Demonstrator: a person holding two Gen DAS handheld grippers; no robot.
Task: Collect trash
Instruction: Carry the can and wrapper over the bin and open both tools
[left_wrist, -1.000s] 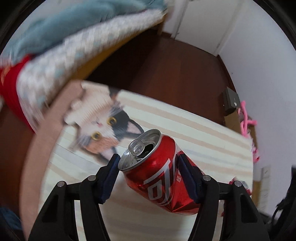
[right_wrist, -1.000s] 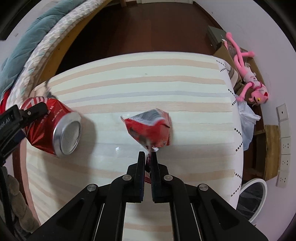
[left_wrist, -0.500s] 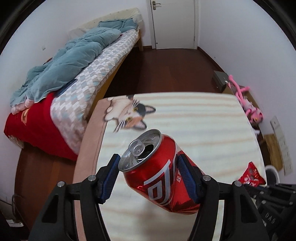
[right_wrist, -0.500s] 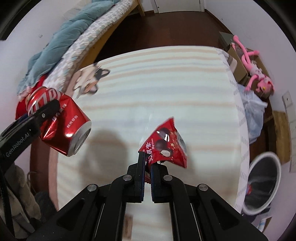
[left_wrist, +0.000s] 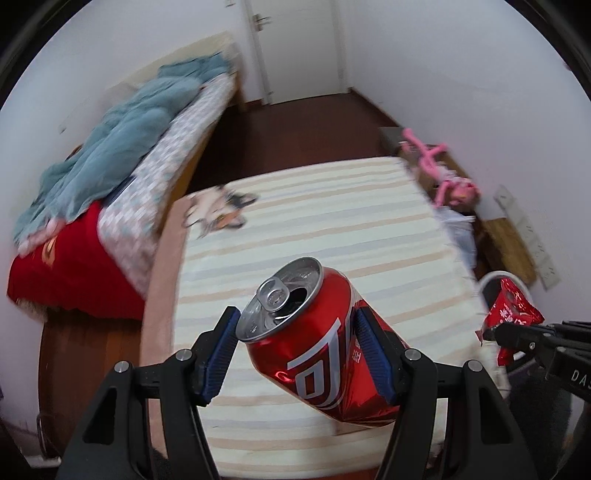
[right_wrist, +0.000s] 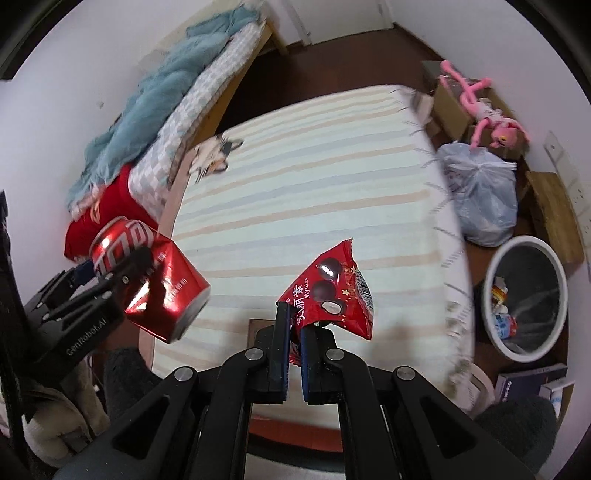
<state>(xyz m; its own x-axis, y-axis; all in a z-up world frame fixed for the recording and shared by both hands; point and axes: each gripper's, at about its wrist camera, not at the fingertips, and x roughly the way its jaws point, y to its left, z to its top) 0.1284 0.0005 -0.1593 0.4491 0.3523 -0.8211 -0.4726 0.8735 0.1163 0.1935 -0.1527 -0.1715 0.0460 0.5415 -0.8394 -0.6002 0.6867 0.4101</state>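
We're lifting both pieces clear of the striped table (right_wrist: 332, 177) now: left gripper (left_wrist: 301, 356) clamping the red can (left_wrist: 317, 339), right gripper (right_wrist: 293, 345) pinching the snack wrapper (right_wrist: 332, 291) (bin (right_wrist: 496, 334) finally showing, lower right), so dumping comes next.

Even indoor light, motion blur, fisheye edges

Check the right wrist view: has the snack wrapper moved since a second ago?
Yes. The snack wrapper, pinched in the right gripper, has travelled from mid-table toward the table's right edge, nearer the trash bin.
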